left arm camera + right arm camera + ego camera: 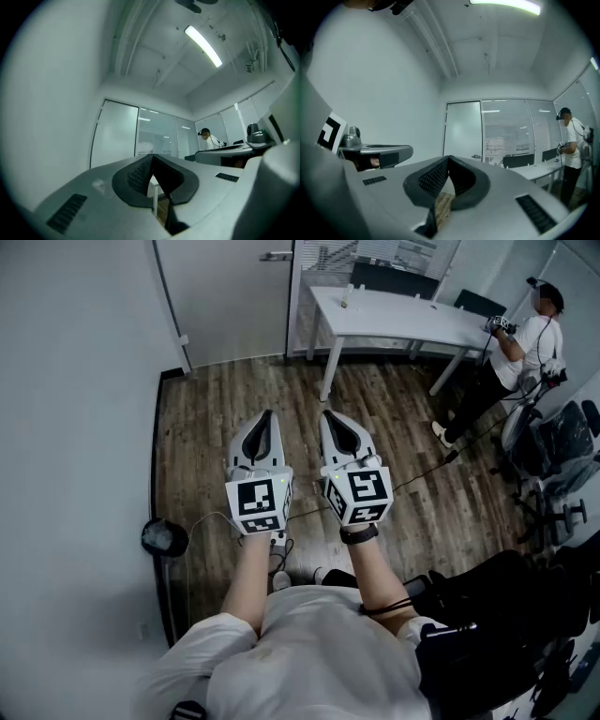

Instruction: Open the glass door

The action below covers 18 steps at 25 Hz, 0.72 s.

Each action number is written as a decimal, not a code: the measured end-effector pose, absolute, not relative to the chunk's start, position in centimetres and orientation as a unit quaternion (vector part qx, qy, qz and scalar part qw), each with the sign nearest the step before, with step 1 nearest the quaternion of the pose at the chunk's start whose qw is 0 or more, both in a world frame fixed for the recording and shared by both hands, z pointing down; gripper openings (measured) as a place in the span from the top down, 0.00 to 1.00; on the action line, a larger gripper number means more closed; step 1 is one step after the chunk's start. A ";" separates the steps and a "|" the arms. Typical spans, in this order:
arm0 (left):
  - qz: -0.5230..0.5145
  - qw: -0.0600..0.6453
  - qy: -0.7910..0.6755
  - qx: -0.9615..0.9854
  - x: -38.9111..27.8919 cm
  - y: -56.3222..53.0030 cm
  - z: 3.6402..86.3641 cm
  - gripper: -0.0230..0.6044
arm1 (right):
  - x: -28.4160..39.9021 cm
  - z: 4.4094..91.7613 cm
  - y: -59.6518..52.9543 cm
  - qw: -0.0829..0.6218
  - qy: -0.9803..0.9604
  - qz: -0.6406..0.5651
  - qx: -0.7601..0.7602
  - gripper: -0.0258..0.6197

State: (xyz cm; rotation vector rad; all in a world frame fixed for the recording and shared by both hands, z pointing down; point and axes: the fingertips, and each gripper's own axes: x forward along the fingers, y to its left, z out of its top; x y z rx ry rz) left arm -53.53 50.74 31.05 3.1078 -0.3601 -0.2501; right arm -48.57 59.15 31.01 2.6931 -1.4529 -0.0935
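The frosted glass door (pixel 230 296) stands closed in the far wall, its metal handle (pixel 277 255) near the right edge. It also shows straight ahead as the door (pixel 115 136) in the left gripper view and the door (pixel 461 131) in the right gripper view, where the handle (pixel 476 156) is small and far off. My left gripper (pixel 266 415) and right gripper (pixel 328 414) are held side by side over the wooden floor, both pointing at that wall, well short of the door. Both are shut with nothing between the jaws; the left gripper (pixel 152 157) and right gripper (pixel 448 158) tips meet.
A white table (pixel 403 315) stands right of the door, dark chairs behind it. A person (pixel 525 343) stands at the far right near office chairs (pixel 562 456). A plain wall runs along the left; a round black object (pixel 165 537) and cables lie at its foot.
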 end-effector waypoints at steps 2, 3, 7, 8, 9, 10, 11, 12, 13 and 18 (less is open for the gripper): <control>-0.063 0.023 -0.121 0.990 -52.9 50.4 31.7 0.96 | -47.8 31.5 59.5 0.046 -0.467 -0.031 0.883 0.96; -0.060 0.029 -0.125 0.990 -52.6 50.4 31.9 0.96 | -47.4 31.7 59.8 0.045 -0.465 -0.029 0.884 0.96; -0.072 0.023 -0.148 0.986 -52.1 51.3 31.6 0.96 | -46.4 32.0 61.3 0.031 -0.474 -0.027 0.880 0.96; -0.072 0.024 -0.151 0.986 -51.7 51.5 31.7 0.96 | -46.1 32.0 61.6 0.029 -0.477 -0.029 0.878 0.96; -0.070 0.026 -0.153 0.985 -51.2 51.8 31.8 0.96 | -45.8 32.1 62.0 0.027 -0.480 -0.028 0.877 0.96; -0.067 0.027 -0.154 0.985 -50.6 52.3 32.0 0.96 | -45.4 32.2 62.6 0.022 -0.482 -0.025 0.875 0.96; -0.065 0.027 -0.153 0.986 -49.9 53.1 32.1 0.96 | -44.8 32.2 63.3 0.016 -0.484 -0.021 0.875 0.96; -0.063 0.026 -0.152 0.986 -49.1 54.1 32.2 0.96 | -44.1 32.3 64.2 0.009 -0.484 -0.018 0.875 0.96; -0.061 0.025 -0.149 0.987 -48.1 55.3 32.2 0.96 | -43.2 32.3 65.2 0.001 -0.482 -0.015 0.876 0.96; -0.062 0.025 -0.136 0.988 -42.3 61.4 32.8 0.96 | -37.4 31.7 71.5 -0.069 -0.457 -0.009 0.887 0.96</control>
